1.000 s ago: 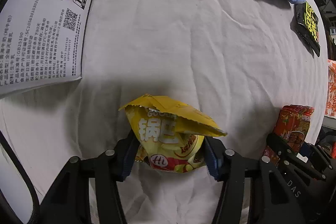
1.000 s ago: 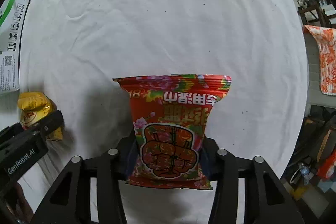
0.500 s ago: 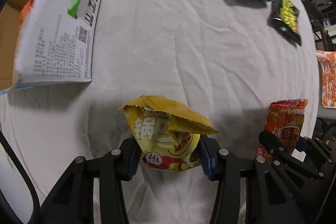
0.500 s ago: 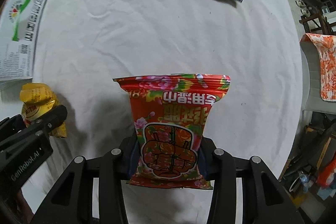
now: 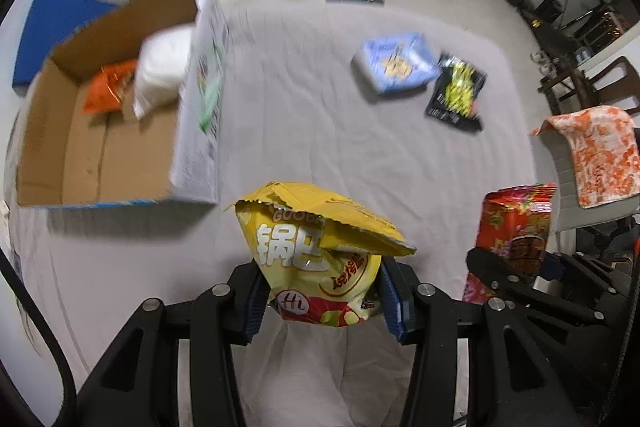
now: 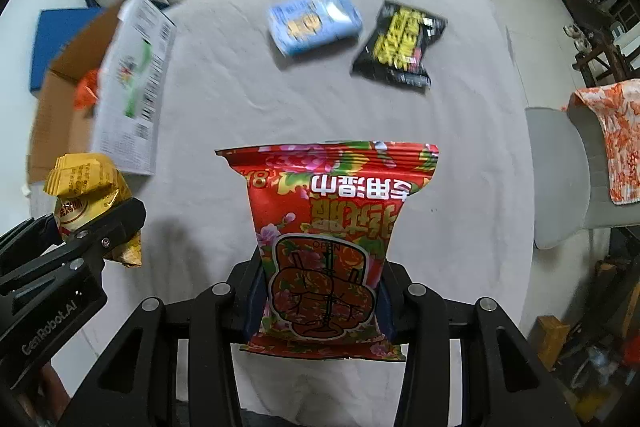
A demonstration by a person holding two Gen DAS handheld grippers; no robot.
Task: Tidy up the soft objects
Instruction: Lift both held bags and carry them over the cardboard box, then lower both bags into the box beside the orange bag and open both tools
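**A:** So where are we on the soft-goods sort?

**B:** Roughly halfway, by my read. Cardboard box [image 5: 100, 147] sits open on the white cloth [image 5: 320, 127], left side. Two items are already inside it: a white soft pack [image 5: 164, 67] and an orange bag [image 5: 108, 91] beside it.

**A:** And in hand?

**B:** Two. My right gripper [image 6: 320, 307] is clamped on the red floral snack bag [image 6: 328, 227], pads pressing both sides, bag hanging clear above the cloth. My left gripper [image 5: 324, 295] has just tightened on the yellow chip bag [image 5: 316, 247]; the pads pinch its lower half, its top is crumpled over, and it is also off the cloth.

**A:** Still lying loose?

**B:** Two at the far end of the cloth: a blue packet [image 5: 396, 63] and a black snack bag [image 5: 456, 91], just beside each other, well apart from the box.

**A:** Full count?

**B:** One box, six soft items: two boxed, two held, two loose. One orange-patterned cloth [image 5: 600, 155] is draped over a chair off to the right; can't tell if it's part of the job.

**A:** Remaining work?

**B:** Drop both held bags in the box, then fetch the last pair.
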